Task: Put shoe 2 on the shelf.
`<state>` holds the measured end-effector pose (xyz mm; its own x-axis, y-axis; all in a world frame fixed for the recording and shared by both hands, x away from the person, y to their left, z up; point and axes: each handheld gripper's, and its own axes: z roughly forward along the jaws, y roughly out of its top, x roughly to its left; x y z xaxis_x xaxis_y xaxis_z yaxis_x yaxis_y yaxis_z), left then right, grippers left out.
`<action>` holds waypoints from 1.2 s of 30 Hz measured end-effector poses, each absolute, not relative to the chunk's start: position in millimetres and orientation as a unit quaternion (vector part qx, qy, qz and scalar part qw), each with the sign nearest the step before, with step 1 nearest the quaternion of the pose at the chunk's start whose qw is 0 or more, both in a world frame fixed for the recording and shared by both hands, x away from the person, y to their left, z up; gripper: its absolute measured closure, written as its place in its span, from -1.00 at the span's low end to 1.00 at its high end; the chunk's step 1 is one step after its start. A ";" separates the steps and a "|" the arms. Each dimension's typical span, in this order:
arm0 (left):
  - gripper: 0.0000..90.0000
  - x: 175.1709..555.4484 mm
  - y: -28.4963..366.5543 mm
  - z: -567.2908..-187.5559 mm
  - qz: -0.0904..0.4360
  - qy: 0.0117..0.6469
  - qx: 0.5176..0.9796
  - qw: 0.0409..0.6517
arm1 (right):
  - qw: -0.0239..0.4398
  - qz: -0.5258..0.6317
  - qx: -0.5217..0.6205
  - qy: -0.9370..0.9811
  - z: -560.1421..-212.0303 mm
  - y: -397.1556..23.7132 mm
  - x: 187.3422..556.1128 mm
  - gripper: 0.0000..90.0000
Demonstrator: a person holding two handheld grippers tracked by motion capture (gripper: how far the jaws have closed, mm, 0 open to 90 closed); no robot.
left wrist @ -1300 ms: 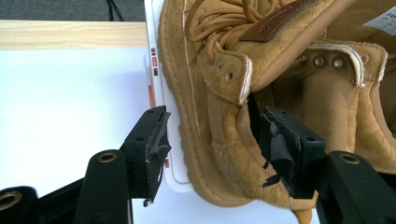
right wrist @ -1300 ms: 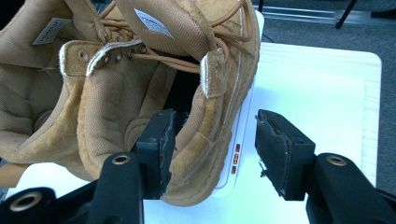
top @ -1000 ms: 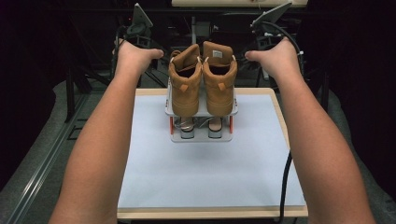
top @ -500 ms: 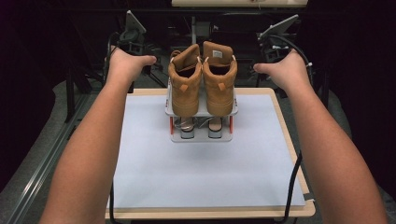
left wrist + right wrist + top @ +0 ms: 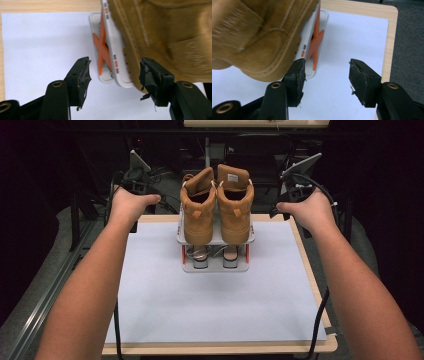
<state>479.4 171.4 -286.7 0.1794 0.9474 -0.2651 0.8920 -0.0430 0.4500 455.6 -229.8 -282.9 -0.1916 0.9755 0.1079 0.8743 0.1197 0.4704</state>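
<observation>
**Tan boots on a rack, tongs open at each side**

A wooden surface [image 5: 305, 255] under a white sheet [image 5: 210, 305], in a dark room. A small white rack [image 5: 215, 265] at the sheet's far middle holds two tan boots [image 5: 216, 205] on top. Left tongs [image 5: 113, 72] and right tongs [image 5: 325, 72] gape empty beside the rack.

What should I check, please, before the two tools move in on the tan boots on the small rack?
1. Left tool open, nothing between its pads: ok.
2. Right tool open, nothing between its pads: ok.
3. Both tan boots stand upright, side by side on the rack's top shelf: ok.
4. Rack sits flat on the white sheet: ok.
5. Tools flank the boots, one on each side: ok.
6. Whether the left tool's pad already touches the boot's sole edge: cannot tell.
</observation>
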 end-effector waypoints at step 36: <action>0.01 420.9 181.5 -404.9 0.039 0.560 0.782 0.273 | 0.098 0.209 0.589 0.775 -396.1 -235.0 408.5 0.10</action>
<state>420.9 181.5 -404.9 0.3707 0.8962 -0.2439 0.8535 -0.2251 0.4700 408.5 -235.0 -396.1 -0.2869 0.9534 0.0933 0.8712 0.2191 0.4393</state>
